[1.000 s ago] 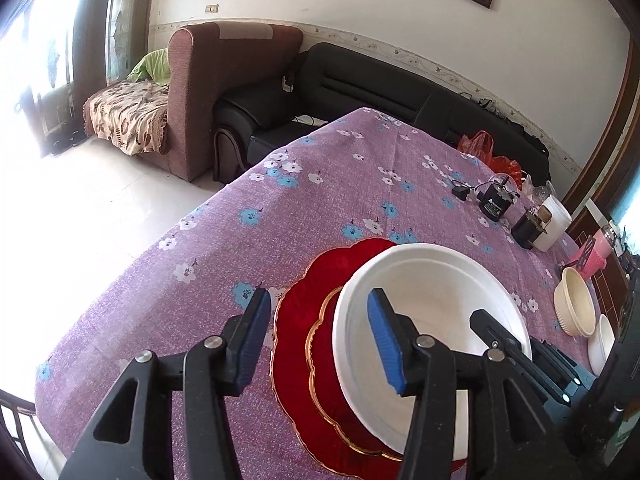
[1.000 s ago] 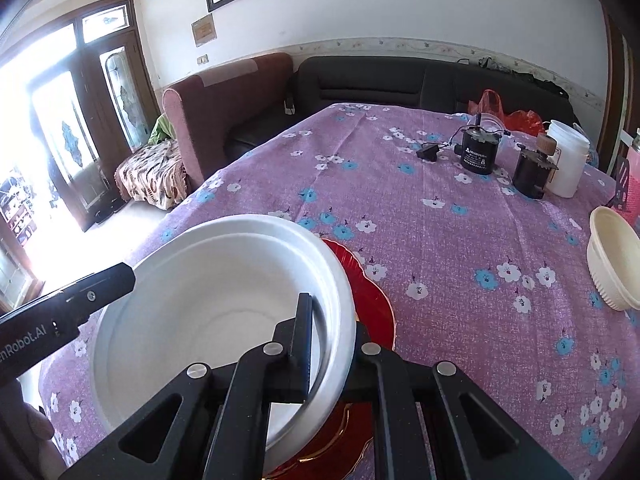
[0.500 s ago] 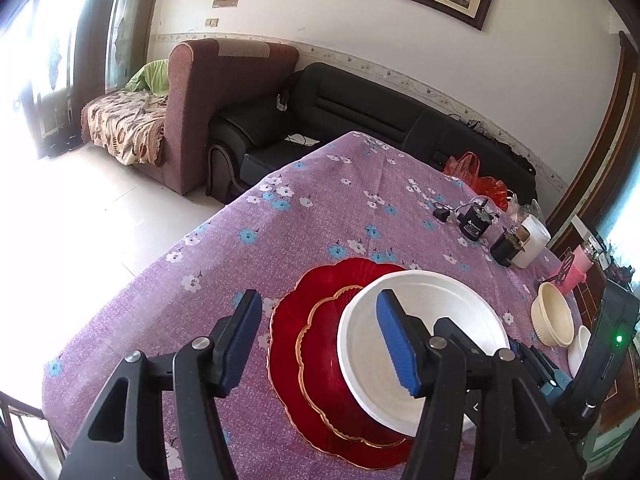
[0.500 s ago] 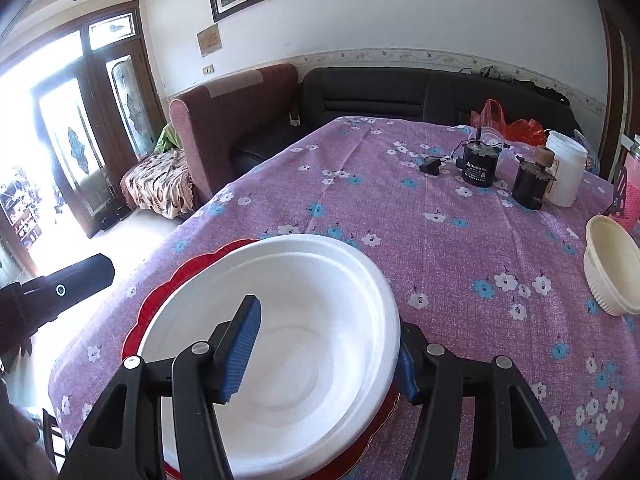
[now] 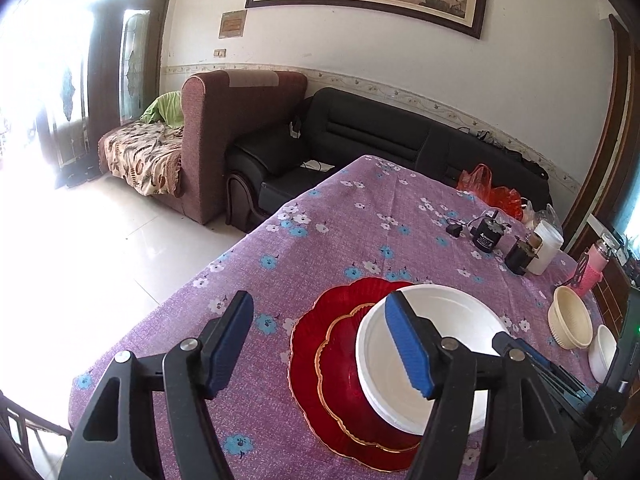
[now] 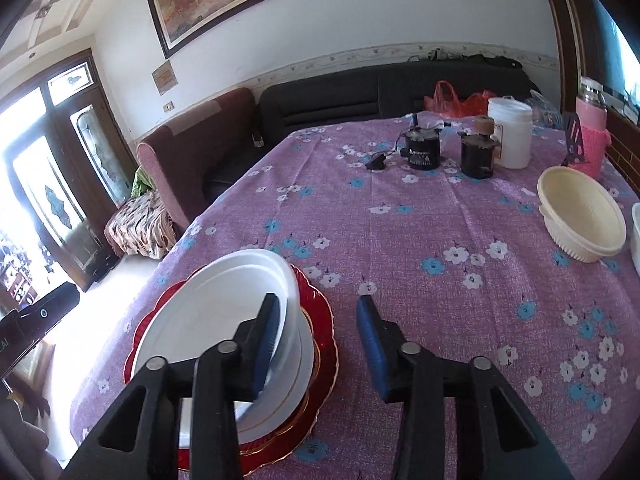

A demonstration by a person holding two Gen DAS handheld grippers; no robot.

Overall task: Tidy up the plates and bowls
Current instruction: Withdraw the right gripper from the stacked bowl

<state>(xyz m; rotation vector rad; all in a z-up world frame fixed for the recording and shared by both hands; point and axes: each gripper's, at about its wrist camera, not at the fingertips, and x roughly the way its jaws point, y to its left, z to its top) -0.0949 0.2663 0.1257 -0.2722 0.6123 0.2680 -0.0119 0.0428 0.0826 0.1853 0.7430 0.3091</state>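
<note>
A large white bowl rests on a small red plate stacked on a bigger red scalloped plate near the table's front edge. My left gripper is open above the plates, left of the bowl. My right gripper is open, its left finger at the bowl's right rim, holding nothing. A cream bowl and a small white bowl sit at the right.
The table has a purple flowered cloth. At its far end stand two black jars, a white tub and a pink bottle. Sofas and open floor lie to the left.
My right gripper let go of the white bowl, opened, and drew back to the right. The bowl now rests on the red plates. Both grippers have risen and pulled back.
</note>
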